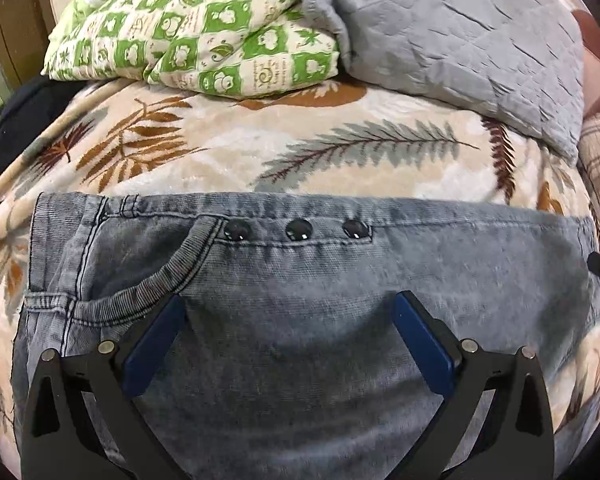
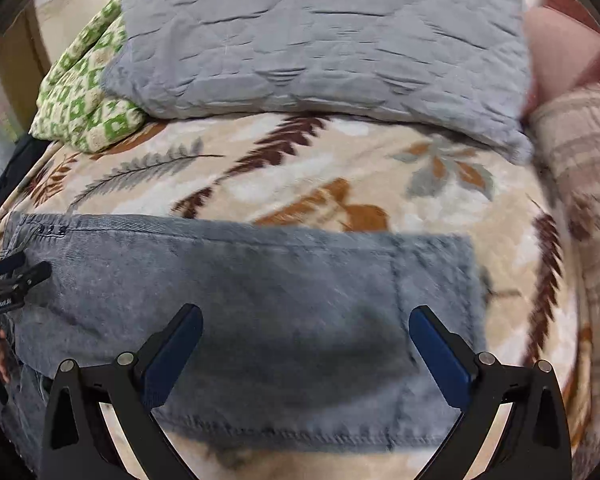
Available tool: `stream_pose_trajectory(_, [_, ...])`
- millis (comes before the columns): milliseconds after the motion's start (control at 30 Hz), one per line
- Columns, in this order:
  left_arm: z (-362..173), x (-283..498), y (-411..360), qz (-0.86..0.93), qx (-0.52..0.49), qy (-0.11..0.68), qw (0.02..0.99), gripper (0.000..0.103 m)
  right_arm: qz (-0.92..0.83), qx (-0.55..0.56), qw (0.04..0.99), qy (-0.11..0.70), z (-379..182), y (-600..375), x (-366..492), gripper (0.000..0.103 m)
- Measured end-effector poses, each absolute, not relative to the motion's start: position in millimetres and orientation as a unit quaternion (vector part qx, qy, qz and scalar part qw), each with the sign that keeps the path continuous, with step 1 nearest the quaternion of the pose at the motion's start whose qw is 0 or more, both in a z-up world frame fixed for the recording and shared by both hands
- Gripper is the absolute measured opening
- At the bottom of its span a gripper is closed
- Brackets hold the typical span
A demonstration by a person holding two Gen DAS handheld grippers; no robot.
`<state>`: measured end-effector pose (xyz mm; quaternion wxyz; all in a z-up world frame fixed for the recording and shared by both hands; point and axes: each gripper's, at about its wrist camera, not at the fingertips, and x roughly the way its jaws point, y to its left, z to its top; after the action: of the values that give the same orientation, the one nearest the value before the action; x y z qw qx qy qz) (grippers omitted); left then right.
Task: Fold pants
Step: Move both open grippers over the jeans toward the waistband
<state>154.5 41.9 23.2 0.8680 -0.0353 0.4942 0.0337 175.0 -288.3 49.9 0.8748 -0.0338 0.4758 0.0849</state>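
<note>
Pants (image 1: pixel 300 320) laid flat on leaf-print blanket (image 1: pixel 228 160), waistband studs uppermost, for access to edges. Left gripper (image 1: pixel 288 312) and right gripper (image 2: pixel 306 322) poised above denim, both spread wide, empty (likely ready to pinch). Beyond pants: green checked quilt (image 1: pixel 204 32), grey pillow (image 2: pixel 320 40); no obstruction.

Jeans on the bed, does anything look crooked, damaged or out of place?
Nothing stands out. The jeans lie flat on the leaf-print blanket, their far edge fairly straight, hem stitching intact. Both grippers hover open over them, left, right.
</note>
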Motion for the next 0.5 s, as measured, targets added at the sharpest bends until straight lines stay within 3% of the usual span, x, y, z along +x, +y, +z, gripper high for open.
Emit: stream_pose_trajectory(500, [7.0,171.4,37.5,0.056,-0.010,0.507,0.860,0.103,0.151,-0.134,0.841,0.502,4.3,-223.5,233.5,0.102])
